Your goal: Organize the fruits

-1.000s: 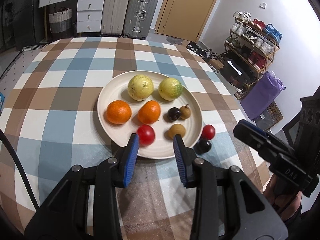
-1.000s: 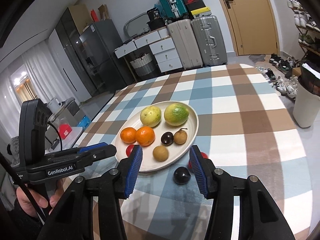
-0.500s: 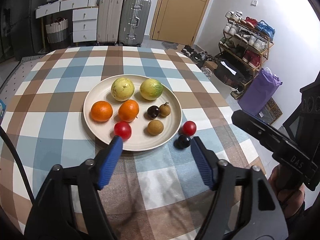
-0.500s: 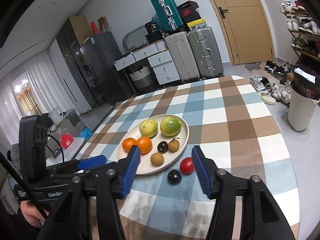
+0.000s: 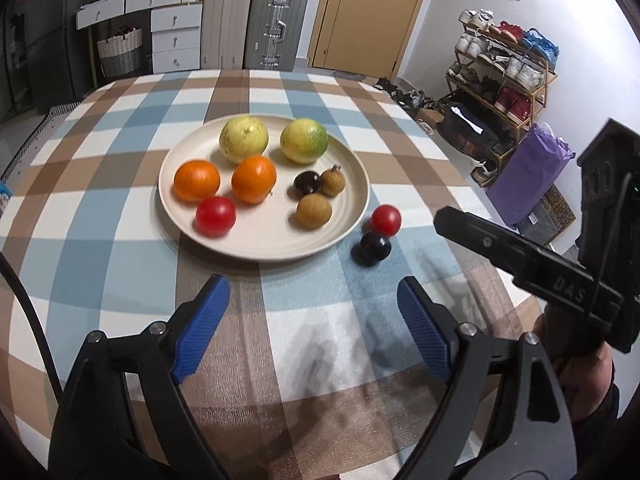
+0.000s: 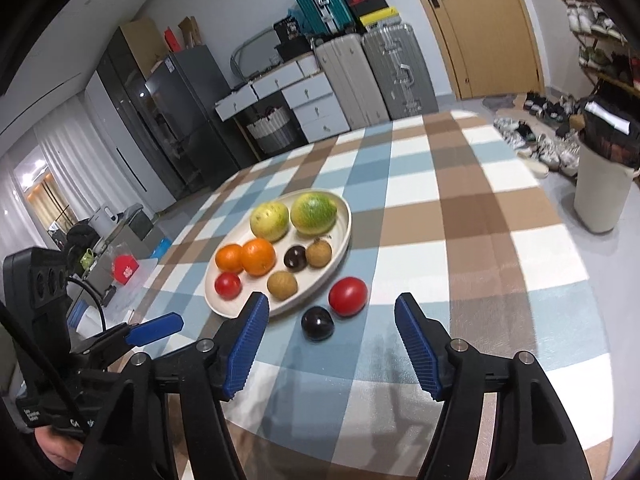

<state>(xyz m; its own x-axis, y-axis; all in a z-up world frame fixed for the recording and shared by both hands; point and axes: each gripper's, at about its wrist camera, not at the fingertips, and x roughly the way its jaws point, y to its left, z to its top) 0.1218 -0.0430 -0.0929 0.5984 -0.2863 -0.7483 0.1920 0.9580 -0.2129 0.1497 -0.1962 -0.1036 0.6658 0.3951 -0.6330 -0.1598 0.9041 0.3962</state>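
Red and dark, the tomato [image 6: 347, 290] and plum [image 6: 317, 323] are sitting beside the plate [image 5: 352, 216] while I am widening both empty grippers, left [image 5: 312, 330] and right [image 6: 330, 346], backing off to collect them next.

Hard to tell what the small brown fruits [image 5: 314, 210] on the plate [image 5: 352, 222] are. In the right wrist view, one orange [image 6: 229, 258] partly hidden behind the other orange [image 6: 259, 256]. Shoes on the rack [image 5: 506, 64] too small to make out. Hand [image 5: 588, 376] under the right gripper [image 6: 330, 316] cut off by the dark edge. Red tomato [image 5: 215, 216] a bit blurry.
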